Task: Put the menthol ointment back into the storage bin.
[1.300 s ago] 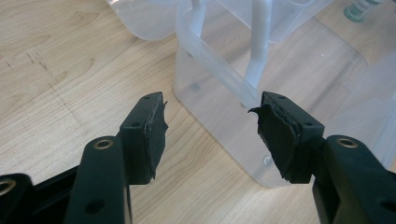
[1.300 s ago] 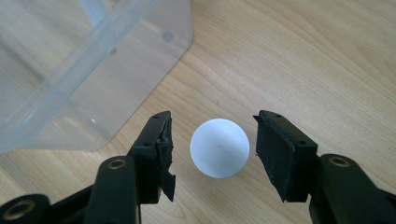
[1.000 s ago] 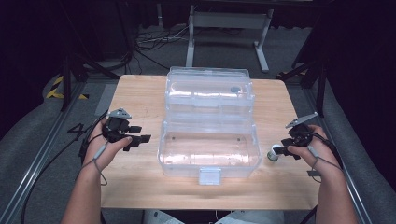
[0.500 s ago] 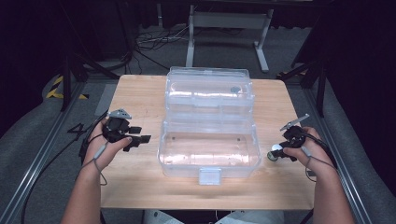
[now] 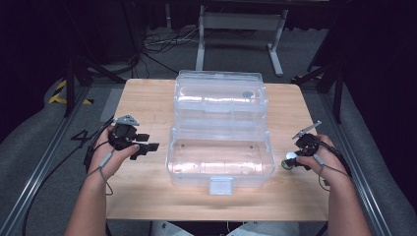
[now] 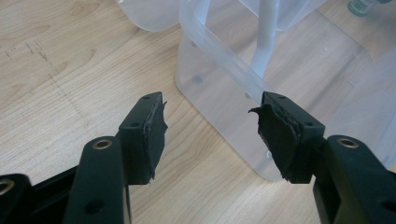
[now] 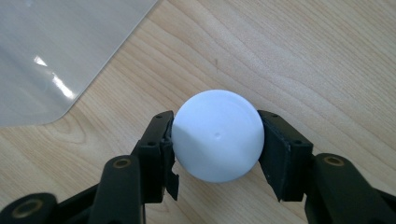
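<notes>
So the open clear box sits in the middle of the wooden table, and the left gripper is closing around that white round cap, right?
Not quite: it is the right gripper whose jaws have just been closing around the white round cap, as the right gripper view shows. The left gripper is open, with nothing between its jaws. The open clear box does sit in the middle of the wooden table.

A clear plastic box (image 5: 220,147) sits open mid-surface (image 5: 147,196), its lid (image 5: 220,96) lying flat behind it. The left gripper (image 5: 147,142) rests beside the box, jaws apart. The right gripper (image 5: 293,160), jaws just closing, meets a small white round object (image 5: 288,162).
</notes>
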